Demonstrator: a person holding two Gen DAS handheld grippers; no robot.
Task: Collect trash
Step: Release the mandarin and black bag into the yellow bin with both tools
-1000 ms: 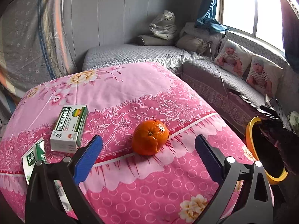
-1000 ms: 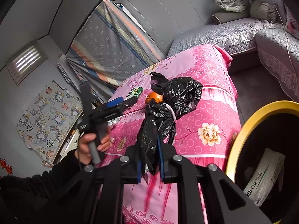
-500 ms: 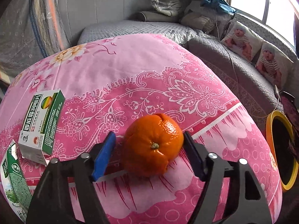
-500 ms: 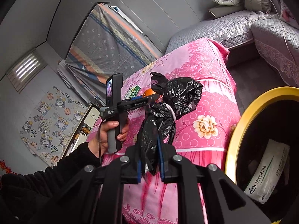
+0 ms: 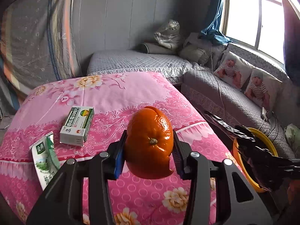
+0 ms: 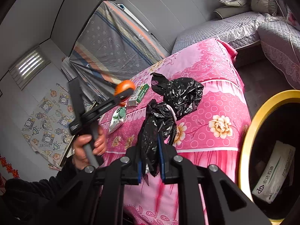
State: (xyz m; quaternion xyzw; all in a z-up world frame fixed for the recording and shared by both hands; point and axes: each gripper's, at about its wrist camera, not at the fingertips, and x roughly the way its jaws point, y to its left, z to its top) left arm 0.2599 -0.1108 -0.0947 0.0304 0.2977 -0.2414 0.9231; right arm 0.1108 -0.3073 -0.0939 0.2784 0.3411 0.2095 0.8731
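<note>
An orange [image 5: 150, 142] sits squeezed between the blue pads of my left gripper [image 5: 149, 150], whose jaws are closing on it; it is lifted clear of the pink floral cover [image 5: 116, 91]. In the right wrist view the same orange [image 6: 124, 87] shows in the left gripper [image 6: 123, 95], held by a hand [image 6: 88, 146]. My right gripper [image 6: 151, 153] is shut on the gathered edge of a black bin bag [image 6: 176, 97]. The bag lines a yellow-rimmed bin [image 6: 249, 131] at the right, with a white packet [image 6: 273, 172] inside.
A green-and-white box [image 5: 77, 125] and a green-and-white pouch [image 5: 46, 159] lie on the cover's left side. Grey quilted couches [image 5: 221, 91] with cushions run along the back and right under a window. A folded mattress [image 6: 116, 43] leans on the wall.
The left gripper went forward over the orange, closed its jaws on it and lifted it off the cover. The right gripper kept still with the bag.
</note>
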